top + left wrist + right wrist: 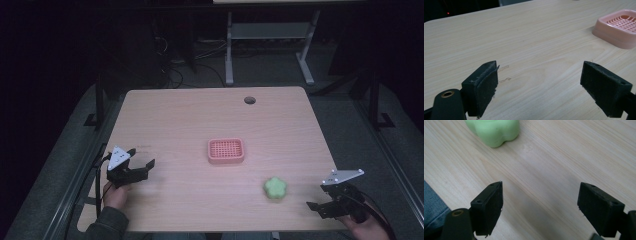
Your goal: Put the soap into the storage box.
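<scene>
A pink slotted tray [226,151] sits in the middle of the wooden table [200,115]. A green flower-shaped block [275,189] lies to its right, nearer the front edge. My left gripper [142,156] rests low near the table's left edge, open and holding nothing. In the left gripper view its jaws [540,82] stand wide apart over bare wood, with the pink tray [617,27] off to the upper right. My right gripper [320,197] hovers at the front right corner, open. In the right gripper view [540,205] the green block [494,130] lies ahead and to the left, apart from the jaws.
A round cable hole [249,100] marks the table's far side. Beyond the table stand the legs of another desk [229,55] with cables on the dark floor. Blue fabric [432,205] shows past the table's front edge.
</scene>
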### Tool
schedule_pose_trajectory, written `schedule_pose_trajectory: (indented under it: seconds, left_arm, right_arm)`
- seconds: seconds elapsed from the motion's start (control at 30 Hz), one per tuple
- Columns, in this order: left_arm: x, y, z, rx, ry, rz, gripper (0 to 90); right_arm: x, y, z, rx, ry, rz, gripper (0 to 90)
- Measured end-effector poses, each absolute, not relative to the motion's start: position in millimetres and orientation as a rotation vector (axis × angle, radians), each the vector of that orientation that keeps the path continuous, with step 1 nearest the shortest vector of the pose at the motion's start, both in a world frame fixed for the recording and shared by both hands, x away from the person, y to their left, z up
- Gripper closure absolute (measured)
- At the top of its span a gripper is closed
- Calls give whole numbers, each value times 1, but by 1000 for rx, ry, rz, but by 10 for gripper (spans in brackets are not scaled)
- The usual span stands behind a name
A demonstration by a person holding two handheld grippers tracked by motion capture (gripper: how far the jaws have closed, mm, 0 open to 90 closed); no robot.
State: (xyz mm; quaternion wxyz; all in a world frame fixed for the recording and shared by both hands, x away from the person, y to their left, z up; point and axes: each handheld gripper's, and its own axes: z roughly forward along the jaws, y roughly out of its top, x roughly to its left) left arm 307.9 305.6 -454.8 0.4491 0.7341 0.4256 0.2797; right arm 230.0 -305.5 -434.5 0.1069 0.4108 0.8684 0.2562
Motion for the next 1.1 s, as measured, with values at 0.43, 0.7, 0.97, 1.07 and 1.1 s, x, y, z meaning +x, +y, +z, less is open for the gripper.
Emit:
schedule_pose_trajectory:
  seconds: [0.43,0.7,0.97,1.07,1.1]
  left_arm:
    - [307,304,-455,1824,1061,690,142]
    - [307,306,-454,1810,1071,697,142]
    - [307,306,-454,1808,1068,697,142]
    - [307,305,-455,1806,1063,694,142]
    - [307,306,-455,1806,1061,695,142]
  right_arm:
    - [232,-288,-430,1142,2598,735,202]
    - [238,-277,-427,1128,2619,713,184]
    - [247,-257,-420,1047,2667,683,170]
    - [251,-250,-419,1029,2691,661,170]
    - [253,-248,-418,1021,2697,653,170]
